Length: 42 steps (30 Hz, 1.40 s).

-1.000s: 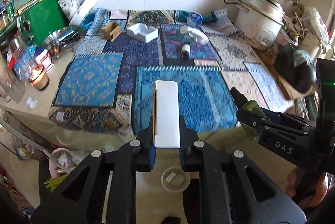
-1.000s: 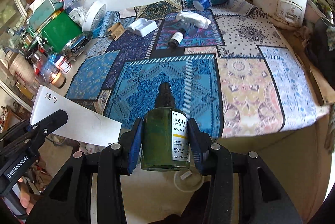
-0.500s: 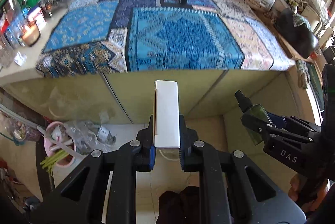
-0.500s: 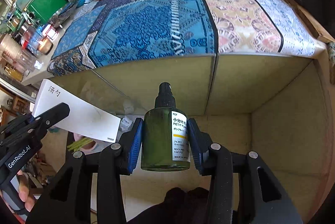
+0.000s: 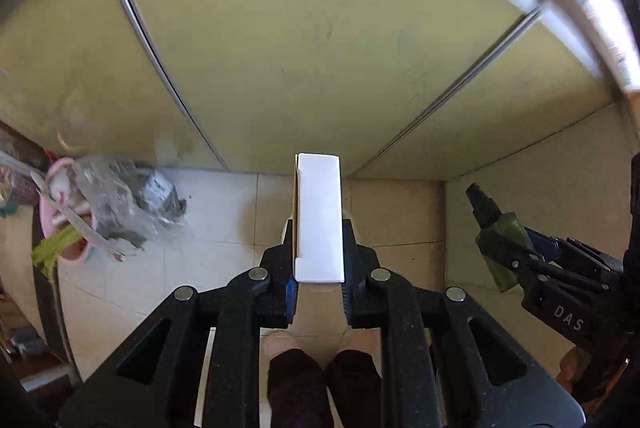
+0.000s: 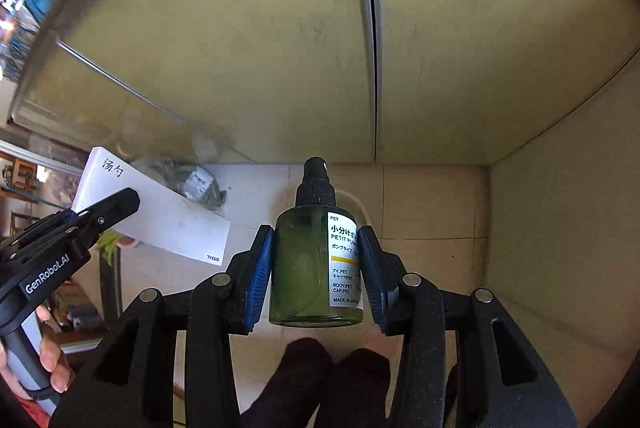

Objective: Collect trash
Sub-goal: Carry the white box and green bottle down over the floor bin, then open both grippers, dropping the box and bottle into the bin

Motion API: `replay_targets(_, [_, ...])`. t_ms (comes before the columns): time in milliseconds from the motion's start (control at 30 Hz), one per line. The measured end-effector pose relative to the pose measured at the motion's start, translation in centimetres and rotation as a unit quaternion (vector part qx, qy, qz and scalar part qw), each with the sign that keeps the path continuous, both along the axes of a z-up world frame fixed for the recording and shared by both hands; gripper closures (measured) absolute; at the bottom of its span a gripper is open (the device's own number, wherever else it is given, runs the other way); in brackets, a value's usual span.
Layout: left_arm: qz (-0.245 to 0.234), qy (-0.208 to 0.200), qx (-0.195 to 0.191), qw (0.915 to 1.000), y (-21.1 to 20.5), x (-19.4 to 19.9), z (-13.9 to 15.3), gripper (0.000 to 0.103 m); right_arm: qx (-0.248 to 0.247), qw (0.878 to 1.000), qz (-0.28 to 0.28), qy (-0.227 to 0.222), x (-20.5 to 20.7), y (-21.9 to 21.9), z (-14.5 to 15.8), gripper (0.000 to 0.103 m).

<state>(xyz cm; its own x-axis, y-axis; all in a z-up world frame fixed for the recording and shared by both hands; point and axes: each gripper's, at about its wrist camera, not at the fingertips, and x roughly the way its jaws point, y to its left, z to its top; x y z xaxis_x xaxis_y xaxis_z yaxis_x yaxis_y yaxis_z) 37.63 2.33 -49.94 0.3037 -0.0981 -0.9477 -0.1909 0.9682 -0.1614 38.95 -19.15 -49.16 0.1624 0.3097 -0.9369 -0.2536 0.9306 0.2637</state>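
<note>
My left gripper point(image 5: 319, 240) is shut on a flat white cardboard box point(image 5: 320, 216), held upright over the tiled floor. The box also shows in the right wrist view point(image 6: 160, 216) at the left, with the left gripper point(image 6: 120, 204) clamped on it. My right gripper point(image 6: 316, 264) is shut on a small green pump bottle point(image 6: 308, 264) with a black cap and a white label. The bottle also shows at the right of the left wrist view point(image 5: 500, 240). Both grippers hang low in front of the yellow-green cabinet doors.
Cabinet doors point(image 5: 280, 40) fill the upper view, with a side panel point(image 6: 560, 228) at the right. A pink bin point(image 5: 64, 224) and a clear plastic bag of trash point(image 5: 128, 200) sit on the tiled floor at the left. A person's dark-socked feet point(image 6: 316, 380) stand below.
Both grippers have dropped from over the patterned tabletop down in front of the cabinet, facing the floor. Each still holds the same item.
</note>
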Motion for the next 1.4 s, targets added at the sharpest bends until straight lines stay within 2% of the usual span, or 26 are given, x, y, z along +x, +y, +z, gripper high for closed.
replay_targets(167, [0.026,0.028,-0.01,0.9992,0.0,0.6,-10.2,0.087,-0.004,0.999,0.018,0.037,0.7,0.8,-10.1,0.064])
replay_targets(300, [0.052,0.047,-0.037,0.9968,0.8,0.7,-18.0,0.087,-0.001,0.998,0.025,0.064,0.9,2.1,-17.9,0.064])
replay_targets(433, [0.069,0.063,-0.06,0.9939,1.1,0.6,-24.4,0.087,0.005,0.996,0.018,0.082,1.5,2.8,-23.9,0.064])
replay_targets(567, [0.086,0.077,-0.075,0.9905,1.0,0.2,-29.1,0.087,0.006,0.996,0.012,0.089,1.8,2.9,-27.5,0.064])
replay_targets(767, [0.114,0.094,-0.098,0.9841,0.4,-0.7,-33.5,0.086,0.006,0.995,0.009,0.1,2.6,3.5,-29.5,0.064])
replay_targets(900, [0.108,0.118,-0.114,0.9807,-0.1,-1.2,-34.4,0.086,-0.003,0.994,0.008,0.112,2.9,3.4,-29.6,0.063])
replay_targets(967, [0.098,0.122,-0.109,0.9816,-0.6,-1.3,-34.0,0.086,-0.002,0.993,0.007,0.121,2.9,2.9,-29.4,0.057])
replay_targets(1100, [0.086,0.126,-0.094,0.9838,-1.0,-1.8,-31.8,0.086,0.0,0.993,0.006,0.122,2.7,2.8,-28.2,0.057])
replay_targets(1233, [0.085,0.122,-0.089,0.9849,-0.9,-2.1,-28.0,0.086,-0.004,0.994,0.013,0.113,2.3,2.7,-24.1,0.057])
replay_targets(1400, [0.076,0.1,-0.074,0.9893,-0.8,-2.2,-19.6,0.086,-0.004,0.996,0.029,0.087,1.4,2.6,-15.9,0.057])
